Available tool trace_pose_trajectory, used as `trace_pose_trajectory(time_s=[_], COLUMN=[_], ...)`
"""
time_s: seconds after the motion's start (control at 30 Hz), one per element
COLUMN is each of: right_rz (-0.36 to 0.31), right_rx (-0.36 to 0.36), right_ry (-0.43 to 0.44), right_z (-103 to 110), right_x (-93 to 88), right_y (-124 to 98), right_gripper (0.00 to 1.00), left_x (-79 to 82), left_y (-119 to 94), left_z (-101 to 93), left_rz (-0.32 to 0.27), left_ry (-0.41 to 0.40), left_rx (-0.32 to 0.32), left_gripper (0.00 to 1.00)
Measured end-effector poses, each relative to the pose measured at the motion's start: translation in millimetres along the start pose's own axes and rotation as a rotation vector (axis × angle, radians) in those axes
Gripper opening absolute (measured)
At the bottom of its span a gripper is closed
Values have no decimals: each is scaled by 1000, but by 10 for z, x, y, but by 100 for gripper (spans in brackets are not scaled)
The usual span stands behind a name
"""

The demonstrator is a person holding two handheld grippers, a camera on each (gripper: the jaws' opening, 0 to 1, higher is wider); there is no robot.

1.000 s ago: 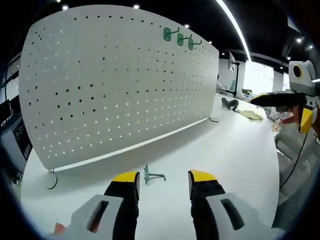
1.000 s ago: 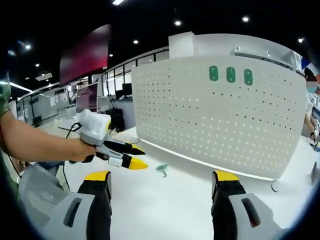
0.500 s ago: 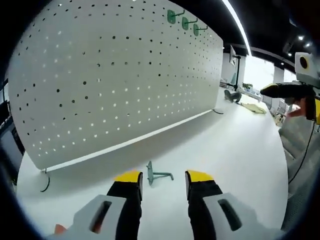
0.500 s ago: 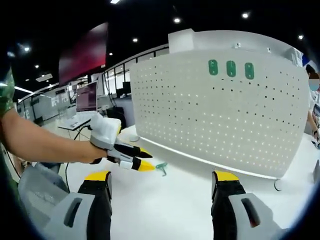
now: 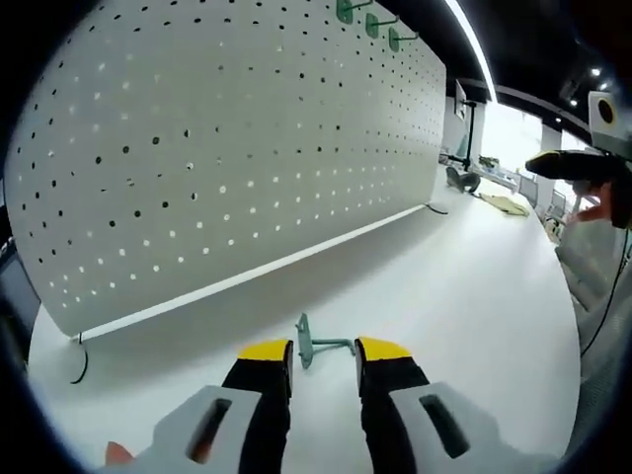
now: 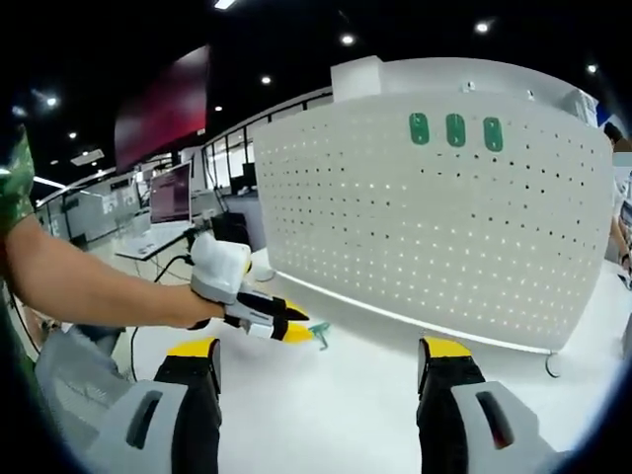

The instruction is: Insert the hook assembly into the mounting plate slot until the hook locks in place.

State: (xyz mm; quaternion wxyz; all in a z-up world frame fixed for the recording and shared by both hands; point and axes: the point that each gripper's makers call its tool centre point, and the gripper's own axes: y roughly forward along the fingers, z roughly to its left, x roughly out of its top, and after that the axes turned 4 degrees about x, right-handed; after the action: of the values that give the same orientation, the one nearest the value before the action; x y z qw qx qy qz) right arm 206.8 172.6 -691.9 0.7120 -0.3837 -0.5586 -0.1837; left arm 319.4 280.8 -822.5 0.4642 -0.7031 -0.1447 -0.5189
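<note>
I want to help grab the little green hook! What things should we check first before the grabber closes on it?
1. Loose hook lies flat on the table: ok.
2. Left gripper jaws open: ok.
3. Hook between the jaws: not ok, it lies just ahead of the tips.
4. Pegboard has free holes beside the three mounted hooks: ok.
5. Right gripper open and empty: ok.

I am working in what looks like an open-plan office or lab hall. A dark ceiling [image 6: 296, 39] carries small round spotlights and a long light strip [image 5: 472, 49]. Behind the white worktop [image 5: 474, 286] stands a big white pegboard [image 6: 434, 217] with three green hooks [image 6: 454, 130] near its top. Off to one side I see glass partitions, desks with monitors [image 6: 170, 195] and a dark red screen [image 6: 163, 109] hung high.
</note>
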Motion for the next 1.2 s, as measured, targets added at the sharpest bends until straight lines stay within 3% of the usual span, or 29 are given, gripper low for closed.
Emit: trace_pose_trajectory(time_s=[0.9,1.2], right_rz=[0,2], right_rx=[-12,-7], right_ry=[11,8], right_z=[-57,-49], right_x=[-19,-17], right_y=[1,14], right_gripper=[82,81], left_x=[-90,-88], left_y=[88,94], left_z=[71,102], left_rz=[35,36], left_ry=[24,11], left_rx=[19,30], left_gripper=[5,4])
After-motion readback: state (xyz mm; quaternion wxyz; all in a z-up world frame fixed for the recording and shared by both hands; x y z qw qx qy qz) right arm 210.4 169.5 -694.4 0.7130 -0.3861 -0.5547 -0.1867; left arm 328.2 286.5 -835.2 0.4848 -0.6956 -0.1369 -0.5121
